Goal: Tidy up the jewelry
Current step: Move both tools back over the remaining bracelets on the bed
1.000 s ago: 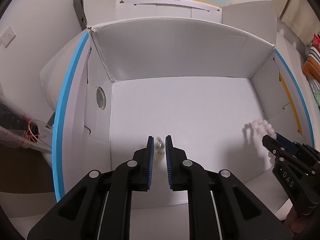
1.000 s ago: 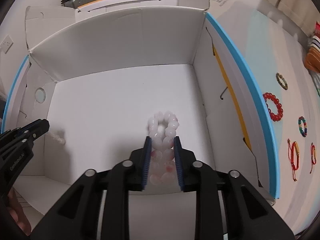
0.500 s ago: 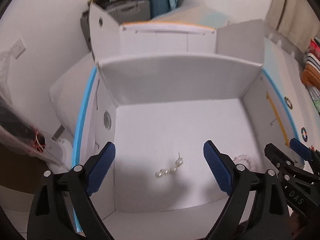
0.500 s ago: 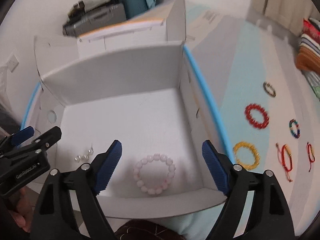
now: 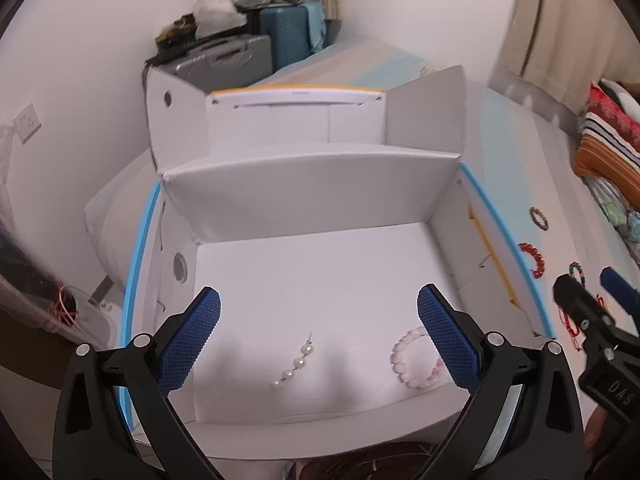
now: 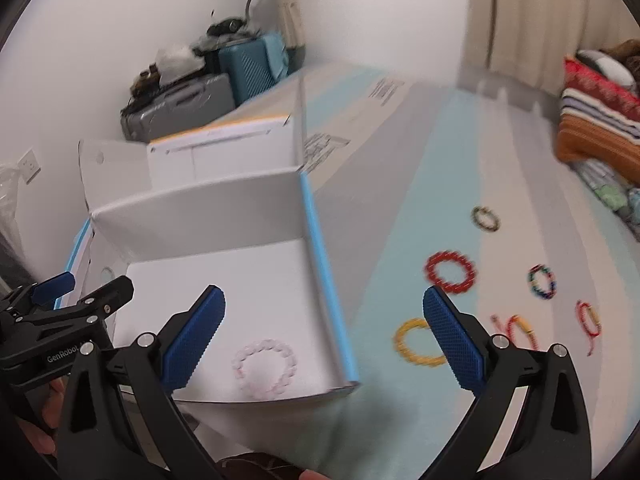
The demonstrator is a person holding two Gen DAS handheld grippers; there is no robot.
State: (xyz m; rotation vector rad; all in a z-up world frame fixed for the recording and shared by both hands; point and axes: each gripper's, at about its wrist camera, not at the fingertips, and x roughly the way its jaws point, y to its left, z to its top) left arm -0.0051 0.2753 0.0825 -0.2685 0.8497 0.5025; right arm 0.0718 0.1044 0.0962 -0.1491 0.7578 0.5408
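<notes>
A pale blue-and-grey bed cover (image 6: 400,240) fills the room's foreground, with suitcases stacked in the far corner, as a white cardboard box (image 5: 320,200) with blue-edged walls takes in the first pieces of a jewelry sort. Inside it lie a pink bead bracelet (image 5: 416,358) and a short pearl strand (image 5: 298,362), apart from each other on the box floor. The left claw (image 5: 318,340) and the right claw (image 6: 324,344) have both just been opening and now stand spread wide with nothing between the pads. Out on the cover wait a yellow bracelet (image 6: 416,342), a red bead bracelet (image 6: 450,272), a dark bracelet (image 6: 486,218), a multicolour one (image 6: 542,280) and two red cord bracelets (image 6: 590,320). The likely risk is the soft cover: a claw closing on a flat ring could pinch fabric along with it, or catch only one bead and let it slip. The thin cords look hardest to seize, and a careless swing could clip the box's right wall.
</notes>
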